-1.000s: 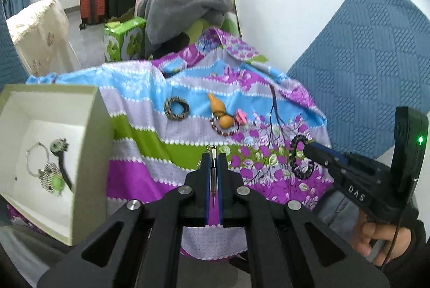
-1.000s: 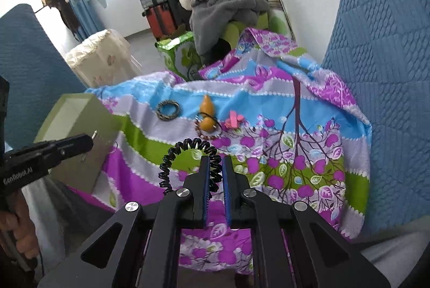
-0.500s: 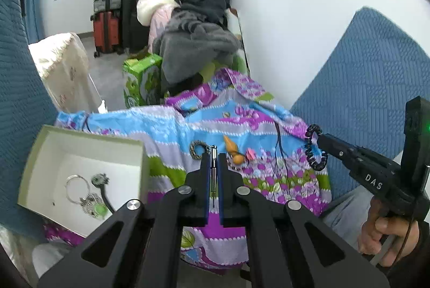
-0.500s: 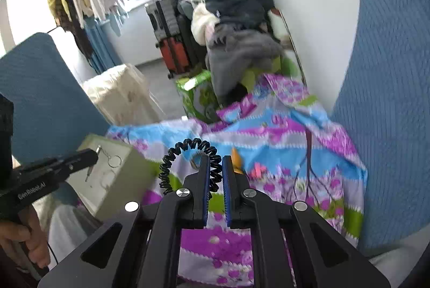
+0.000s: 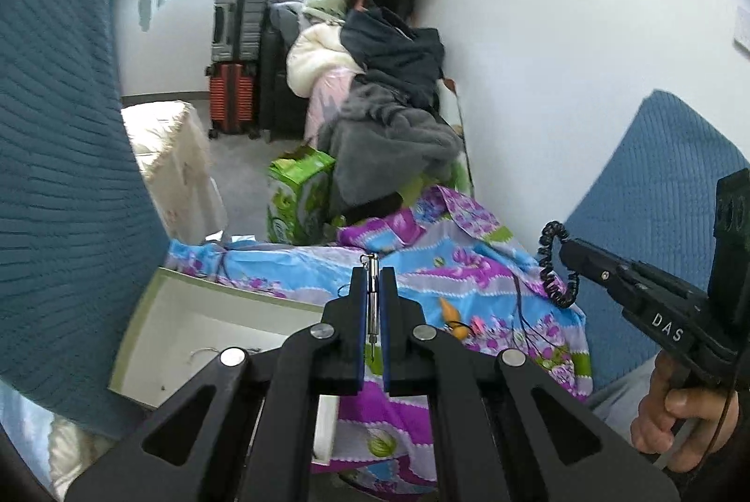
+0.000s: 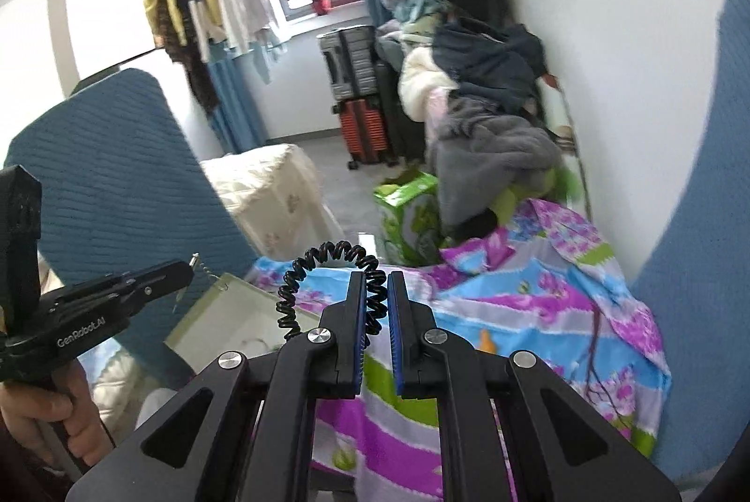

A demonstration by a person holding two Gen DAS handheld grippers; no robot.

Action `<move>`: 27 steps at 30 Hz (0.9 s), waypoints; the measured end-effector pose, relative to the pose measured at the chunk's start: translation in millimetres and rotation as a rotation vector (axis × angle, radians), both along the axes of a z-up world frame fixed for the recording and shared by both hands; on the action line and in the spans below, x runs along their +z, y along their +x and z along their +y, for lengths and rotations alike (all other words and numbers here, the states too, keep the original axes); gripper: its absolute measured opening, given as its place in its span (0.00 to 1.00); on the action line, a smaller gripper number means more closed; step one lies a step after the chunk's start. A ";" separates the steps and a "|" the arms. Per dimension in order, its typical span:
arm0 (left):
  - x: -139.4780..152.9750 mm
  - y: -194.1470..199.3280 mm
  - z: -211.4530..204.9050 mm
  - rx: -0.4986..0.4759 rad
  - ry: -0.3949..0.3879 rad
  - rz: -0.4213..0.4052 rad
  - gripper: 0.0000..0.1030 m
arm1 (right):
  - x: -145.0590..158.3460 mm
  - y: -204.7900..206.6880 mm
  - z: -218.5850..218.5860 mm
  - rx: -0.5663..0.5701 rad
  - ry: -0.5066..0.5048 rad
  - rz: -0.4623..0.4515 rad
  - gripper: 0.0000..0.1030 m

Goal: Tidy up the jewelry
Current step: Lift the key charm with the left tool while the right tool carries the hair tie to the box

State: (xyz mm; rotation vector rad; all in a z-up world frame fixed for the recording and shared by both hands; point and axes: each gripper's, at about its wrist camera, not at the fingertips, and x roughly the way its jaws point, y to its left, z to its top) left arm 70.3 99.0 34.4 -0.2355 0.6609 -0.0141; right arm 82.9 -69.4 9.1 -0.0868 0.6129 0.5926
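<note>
Fingers (image 5: 358, 314) of the left gripper (image 5: 373, 300) are pressed together on a slim silver metal piece (image 5: 372, 295), its small ring poking out past the tips. Over on the other side, the right gripper (image 6: 373, 305) pinches a black coiled hair tie (image 6: 328, 267), and the loop arches up and off to the left of its blue-padded fingers (image 6: 358, 314). From the left wrist view that same coil dangles at the tip of the right tool, with a hand (image 5: 679, 417) wrapped round the handle at the lower right.

Below the left gripper sits an open white box (image 5: 154, 314) with a pale green rim, and a thin ring-shaped item (image 5: 201, 354) lies on its floor. Just beside the box spreads a bright floral cloth (image 5: 422, 258) in blue, purple and green. On it rests an orange gourd charm (image 5: 452, 317) next to a small pink clip (image 5: 477, 321).

Blue quilted cushions (image 5: 56, 174) flank both sides. Farther back: a green carton (image 5: 300, 192), a heap of clothes (image 5: 389, 99) against the white wall, stacked suitcases (image 5: 234, 56), and garments on a rail by the window.
</note>
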 end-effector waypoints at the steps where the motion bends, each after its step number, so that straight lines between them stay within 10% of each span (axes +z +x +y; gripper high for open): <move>1: 0.5 -2.4 6.4 0.012 -0.001 -0.004 0.04 | -0.9 -0.5 4.9 0.011 -0.002 0.001 0.07; 27: -120.3 9.1 115.1 0.205 -0.101 0.213 0.04 | -123.6 9.9 159.8 0.282 -0.219 0.200 0.07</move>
